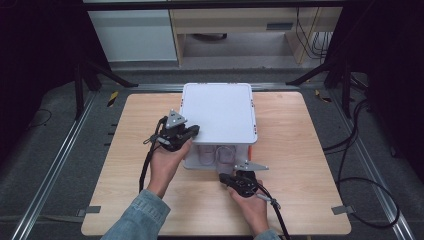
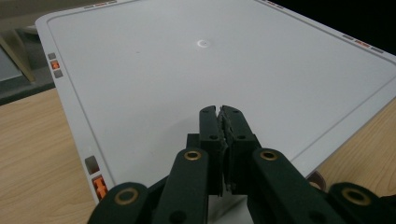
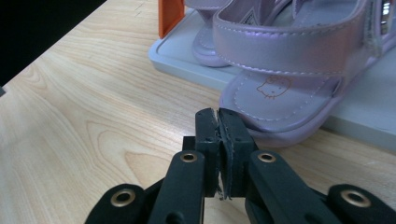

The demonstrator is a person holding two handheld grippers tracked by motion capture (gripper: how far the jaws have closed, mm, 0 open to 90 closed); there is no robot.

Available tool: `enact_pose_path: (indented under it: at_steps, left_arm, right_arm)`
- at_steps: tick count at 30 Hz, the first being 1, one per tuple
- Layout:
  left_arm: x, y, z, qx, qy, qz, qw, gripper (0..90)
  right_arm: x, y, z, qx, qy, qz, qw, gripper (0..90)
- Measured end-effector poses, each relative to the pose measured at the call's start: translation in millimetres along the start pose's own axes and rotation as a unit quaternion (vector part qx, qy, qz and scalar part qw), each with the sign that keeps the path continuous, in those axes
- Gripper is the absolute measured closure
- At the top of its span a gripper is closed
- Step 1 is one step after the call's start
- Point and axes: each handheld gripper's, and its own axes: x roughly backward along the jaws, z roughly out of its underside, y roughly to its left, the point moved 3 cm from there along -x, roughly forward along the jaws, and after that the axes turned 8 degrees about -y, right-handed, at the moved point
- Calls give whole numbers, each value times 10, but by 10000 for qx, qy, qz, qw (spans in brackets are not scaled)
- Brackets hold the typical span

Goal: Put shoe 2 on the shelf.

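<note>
Pale wood of the desk [image 1: 300,165] carries a white box [image 1: 218,112] at its far middle, with a flat white lid [image 2: 224,70] and orange clips at the edges. Pink sandals [image 3: 289,60] sit in its open near side, one toe reaching past the tray edge onto the wood. Over the lid's near left corner sits the left gripper [image 2: 219,108], jaws pressed together on nothing. Just near of the sandal toe, the right gripper [image 3: 217,111] has its jaws together too, beside the sole.
</note>
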Motion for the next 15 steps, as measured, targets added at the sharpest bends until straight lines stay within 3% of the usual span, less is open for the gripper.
enact_pose_path:
  at_steps: [15]
  left_arm:
    - [2, 2, 1, -17, 5, 3, 10000, 870]
  right_arm:
    - [-22, -112, -49, -117, -18, 118, 9999, 870]
